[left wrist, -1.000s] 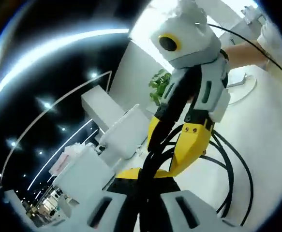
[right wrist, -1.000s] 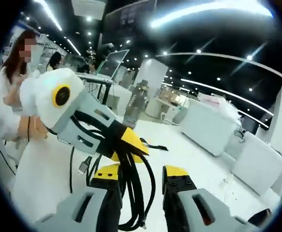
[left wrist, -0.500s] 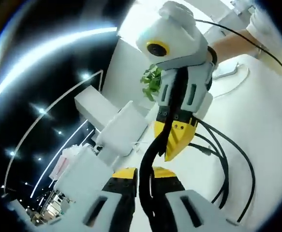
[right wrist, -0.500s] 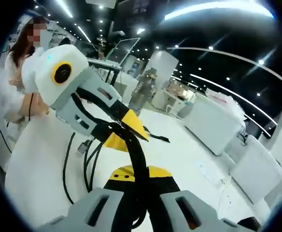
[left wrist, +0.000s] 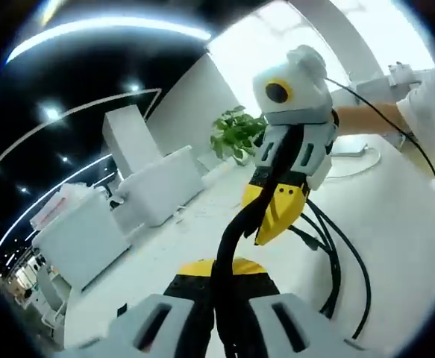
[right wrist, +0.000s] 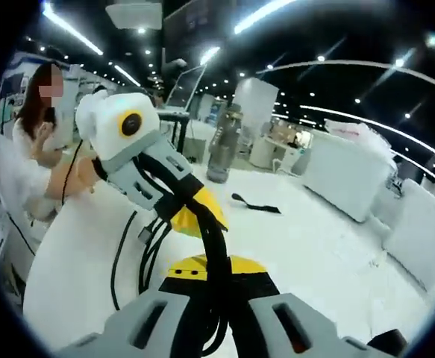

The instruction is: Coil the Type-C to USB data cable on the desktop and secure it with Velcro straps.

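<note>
In the left gripper view, the left gripper [left wrist: 221, 268] is clenching its yellow-tipped fingers on the black cable [left wrist: 236, 231], which is rising out of the gap between them. Straight ahead the right gripper [left wrist: 277, 212] is pinching the same bundle, its yellow fingers closed on it too. Loose loops of the cable are hanging from the right gripper and curving down over the white bench [left wrist: 396, 246]. A person's hand [left wrist: 351, 119] is holding the right gripper from behind. Beyond the bench a green plant [left wrist: 236, 138] is standing in front of a white wall, with white box-shaped counters [left wrist: 157, 194] off to the left.

In the right gripper view, the right gripper [right wrist: 216, 272] is gripping the cable [right wrist: 217, 239], and the left gripper [right wrist: 195, 216] is crossing in front, blocking part of the bench [right wrist: 314, 246]. Cable loops are drooping under the left gripper onto the bench top. A black strap [right wrist: 256, 204] is lying flat on the bench farther back, well apart from the cable. A grey bottle-like thing [right wrist: 218, 153] is standing beyond it. A person in white [right wrist: 38, 149] is at the left.
</note>
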